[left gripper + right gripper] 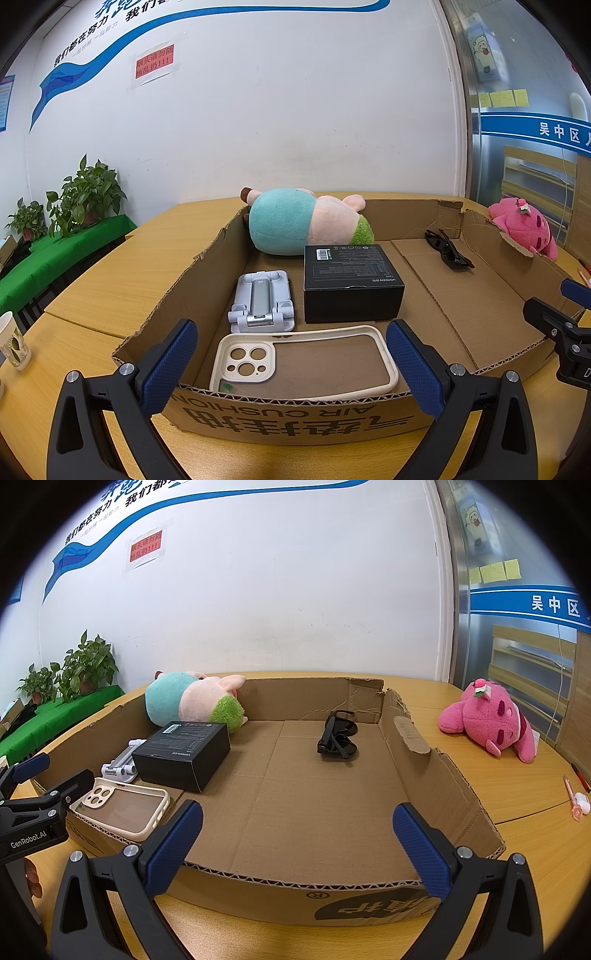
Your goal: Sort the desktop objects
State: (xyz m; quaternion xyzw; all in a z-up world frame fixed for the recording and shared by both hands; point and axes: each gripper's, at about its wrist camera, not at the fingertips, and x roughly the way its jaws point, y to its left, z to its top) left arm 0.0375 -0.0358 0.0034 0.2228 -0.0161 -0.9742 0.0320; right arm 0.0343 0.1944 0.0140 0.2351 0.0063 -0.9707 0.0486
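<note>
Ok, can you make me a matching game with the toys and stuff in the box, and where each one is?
Things:
1. pink plush toy
2. sunglasses
3. phone case
4. black box

Places:
A. in the cardboard tray, at its near left corner
B. on the table, outside the tray
C. alone on the right side of the tray floor
D. in front of the blue and pink plush toy

Pairs: 1-B, 2-C, 3-A, 4-D
</note>
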